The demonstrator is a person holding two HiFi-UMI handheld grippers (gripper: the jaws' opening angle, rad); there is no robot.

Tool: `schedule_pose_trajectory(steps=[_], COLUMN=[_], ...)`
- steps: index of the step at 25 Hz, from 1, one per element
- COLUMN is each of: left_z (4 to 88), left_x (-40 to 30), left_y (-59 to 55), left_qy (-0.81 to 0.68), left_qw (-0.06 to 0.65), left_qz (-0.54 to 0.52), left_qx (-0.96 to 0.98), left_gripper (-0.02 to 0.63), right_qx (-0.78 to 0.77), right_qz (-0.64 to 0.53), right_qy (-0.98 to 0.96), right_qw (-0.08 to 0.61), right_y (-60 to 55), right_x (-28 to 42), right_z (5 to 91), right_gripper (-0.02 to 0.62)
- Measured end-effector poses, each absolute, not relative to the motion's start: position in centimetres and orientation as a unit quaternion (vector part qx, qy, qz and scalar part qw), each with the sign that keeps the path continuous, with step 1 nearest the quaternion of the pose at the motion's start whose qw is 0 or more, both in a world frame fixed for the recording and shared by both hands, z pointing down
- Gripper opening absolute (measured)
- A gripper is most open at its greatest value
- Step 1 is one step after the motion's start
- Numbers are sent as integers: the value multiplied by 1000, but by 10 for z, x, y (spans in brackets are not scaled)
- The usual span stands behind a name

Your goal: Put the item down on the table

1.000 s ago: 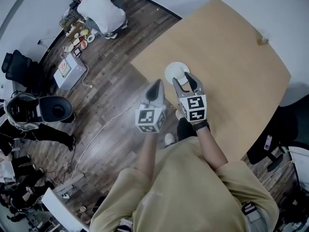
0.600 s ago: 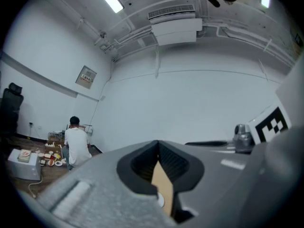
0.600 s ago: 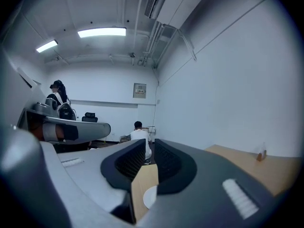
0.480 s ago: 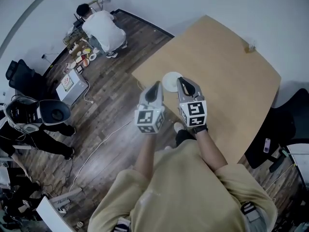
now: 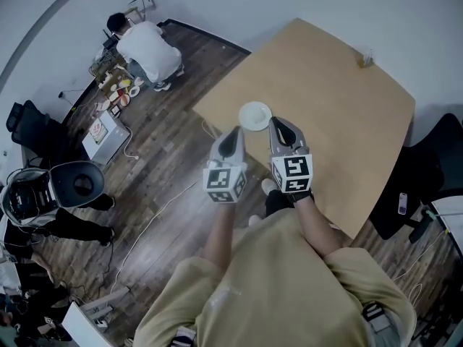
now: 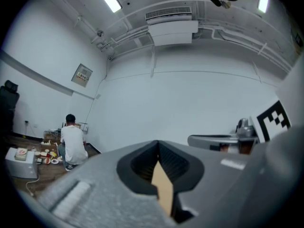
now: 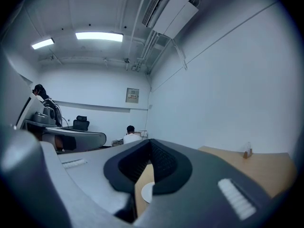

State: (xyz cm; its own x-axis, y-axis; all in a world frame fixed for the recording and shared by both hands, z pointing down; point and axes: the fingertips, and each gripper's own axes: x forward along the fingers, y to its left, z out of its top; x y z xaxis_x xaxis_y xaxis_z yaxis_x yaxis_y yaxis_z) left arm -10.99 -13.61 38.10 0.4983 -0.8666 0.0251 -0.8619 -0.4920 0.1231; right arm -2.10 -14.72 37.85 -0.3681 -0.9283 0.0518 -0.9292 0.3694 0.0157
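A small white plate [image 5: 255, 116] lies flat on the tan table [image 5: 340, 100], near its closest corner. My right gripper [image 5: 278, 123] is just to the right of the plate and a little nearer to me, apart from it, shut with nothing in it. Through the slit of its jaws, the right gripper view shows a piece of the plate [image 7: 148, 192]. My left gripper [image 5: 233, 133] hangs over the floor beside the table's edge, also shut and empty. In the left gripper view only a tan strip of table [image 6: 164, 191] shows between the jaws.
A small upright object [image 5: 365, 58] stands at the table's far edge. A person in a white shirt [image 5: 148, 40] crouches by things on the floor at the back left. Black chairs stand at the right [image 5: 430, 168] and left [image 5: 32, 125]. A cable [image 5: 155, 212] runs across the wooden floor.
My right gripper was open at the plate a second ago; it has drawn back and shut, leaving the plate on the table. The left gripper has barely moved.
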Motion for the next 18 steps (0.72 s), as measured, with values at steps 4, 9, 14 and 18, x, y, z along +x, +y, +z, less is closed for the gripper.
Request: schedule_pose_trajectory(steps=[4, 9, 14, 18], left_z=[409, 440, 478, 531], left_x=[-103, -84, -55, -30], left_y=[-140, -168, -221, -259], left_qy=[-495, -487, -472, -479], left_qw=[87, 109, 127, 202], left_qz=[-4, 30, 99, 117], left_qx=[864, 866, 867, 846], left_gripper=[2, 2, 2, 2], right_qx=[572, 575, 590, 599], right_qz=[22, 43, 60, 84], right_qy=[-819, -816, -805, -796], right_qw=[34, 40, 22, 35], right_y=[-147, -179, -239, -292], right_x=[-11, 9, 54, 102], right_z=[399, 417, 417, 442], right_gripper=[7, 6, 8, 8])
